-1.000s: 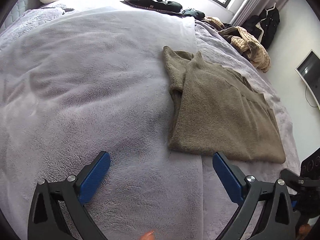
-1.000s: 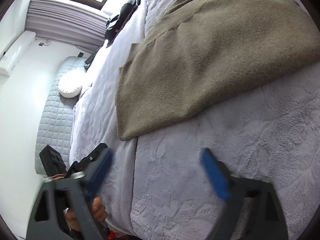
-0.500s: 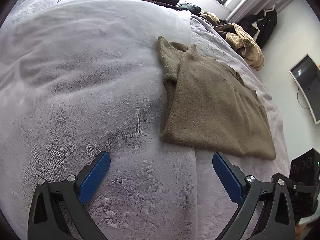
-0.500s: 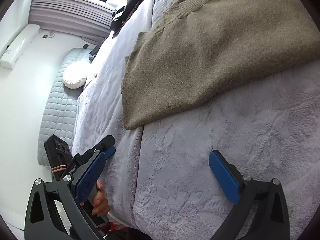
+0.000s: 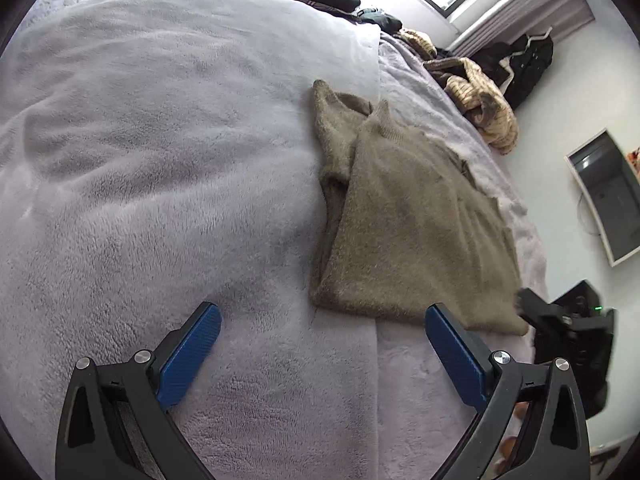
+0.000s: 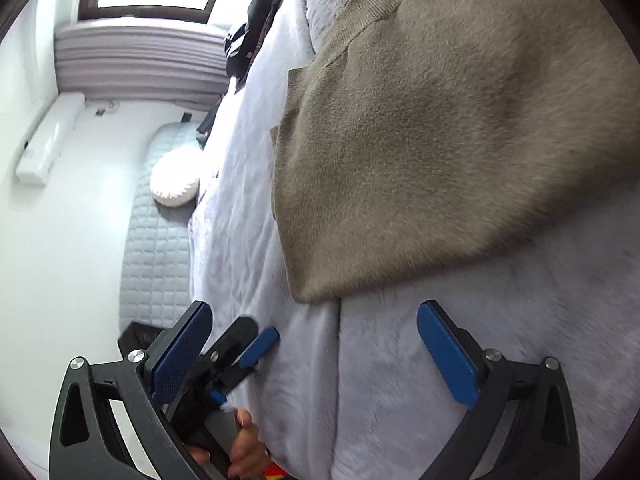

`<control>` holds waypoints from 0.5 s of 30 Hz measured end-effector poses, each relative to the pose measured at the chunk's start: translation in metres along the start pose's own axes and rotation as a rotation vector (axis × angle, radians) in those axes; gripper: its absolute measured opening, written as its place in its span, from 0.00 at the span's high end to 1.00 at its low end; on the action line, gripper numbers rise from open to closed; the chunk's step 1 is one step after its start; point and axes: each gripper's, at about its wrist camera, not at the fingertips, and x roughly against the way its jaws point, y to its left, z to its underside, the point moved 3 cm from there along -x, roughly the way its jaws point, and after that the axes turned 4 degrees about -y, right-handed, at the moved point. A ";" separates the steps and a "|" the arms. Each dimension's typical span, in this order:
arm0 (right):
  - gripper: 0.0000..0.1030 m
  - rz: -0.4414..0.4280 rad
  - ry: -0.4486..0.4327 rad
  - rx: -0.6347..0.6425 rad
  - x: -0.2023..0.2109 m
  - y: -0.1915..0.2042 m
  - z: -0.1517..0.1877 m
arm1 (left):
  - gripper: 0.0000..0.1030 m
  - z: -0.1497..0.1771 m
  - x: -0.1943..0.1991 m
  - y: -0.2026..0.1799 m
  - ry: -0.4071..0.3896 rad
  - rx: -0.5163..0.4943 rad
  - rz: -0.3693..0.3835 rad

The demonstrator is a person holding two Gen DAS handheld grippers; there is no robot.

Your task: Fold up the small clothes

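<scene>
Both grippers, left gripper (image 5: 322, 334) and right gripper (image 6: 316, 330), spread empty, have closed on the sweater's (image 5: 412, 216) near hem at frame centre, ready to grasp.

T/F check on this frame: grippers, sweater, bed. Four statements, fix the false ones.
1. Both grippers are open and hold nothing. True: left gripper, right gripper.
2. The brown sweater lies on the grey blanket. True.
3. The right gripper pinches the sweater's hem. False: it is short of the hem, over bare blanket.
4. The sweater is spread flat, both sleeves out. False: it is already partly folded.
</scene>
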 end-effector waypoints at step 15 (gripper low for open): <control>0.91 -0.168 -0.023 -0.220 -0.038 -0.021 -0.033 | 0.01 -0.041 -0.029 0.000 0.066 0.170 0.337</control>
